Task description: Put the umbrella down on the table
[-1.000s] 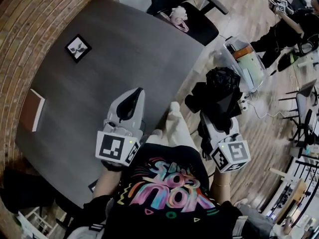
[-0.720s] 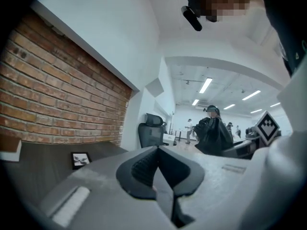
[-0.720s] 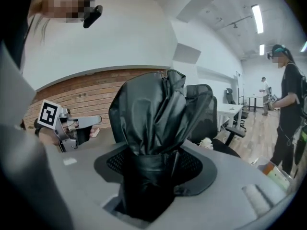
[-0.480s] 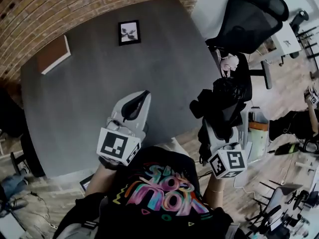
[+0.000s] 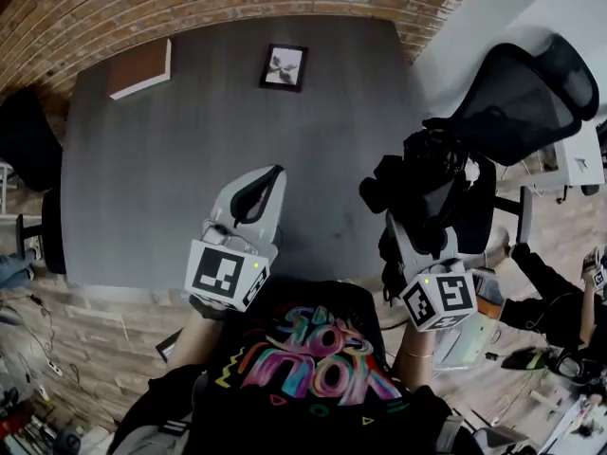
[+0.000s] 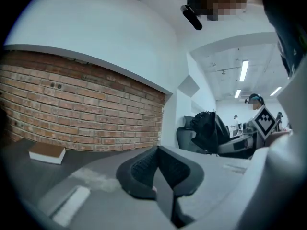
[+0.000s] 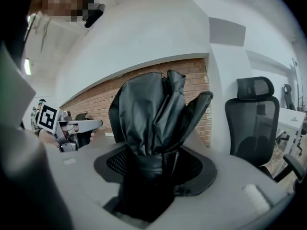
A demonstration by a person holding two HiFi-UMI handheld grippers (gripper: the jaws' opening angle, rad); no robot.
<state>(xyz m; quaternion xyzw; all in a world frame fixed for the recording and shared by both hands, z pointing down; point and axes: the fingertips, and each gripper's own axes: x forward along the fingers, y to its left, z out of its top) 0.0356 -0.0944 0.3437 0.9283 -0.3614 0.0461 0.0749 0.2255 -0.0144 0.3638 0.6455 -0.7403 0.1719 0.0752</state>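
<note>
Right gripper (image 5: 424,218): your jaws are clamped on the folded black umbrella (image 5: 422,173). In the right gripper view the fabric bundle (image 7: 153,114) stands up from between the 2 pads and fills the gap.

Umbrella position, head view: held in the air at the right edge of the grey table (image 5: 190,140), not resting on it, at 3 o'clock from the left gripper (image 5: 258,192).

Left gripper: your jaws are pressed together with nothing between them, as seen in the left gripper view (image 6: 158,174). It hovers over the near part of the table.

On the table: a framed picture (image 5: 283,67) at 12 o'clock from the left gripper and a brown book (image 5: 139,67) at 11 o'clock, both near the brick wall (image 6: 86,109).

A black office chair (image 5: 512,93) stands at 1 o'clock from the umbrella
</note>
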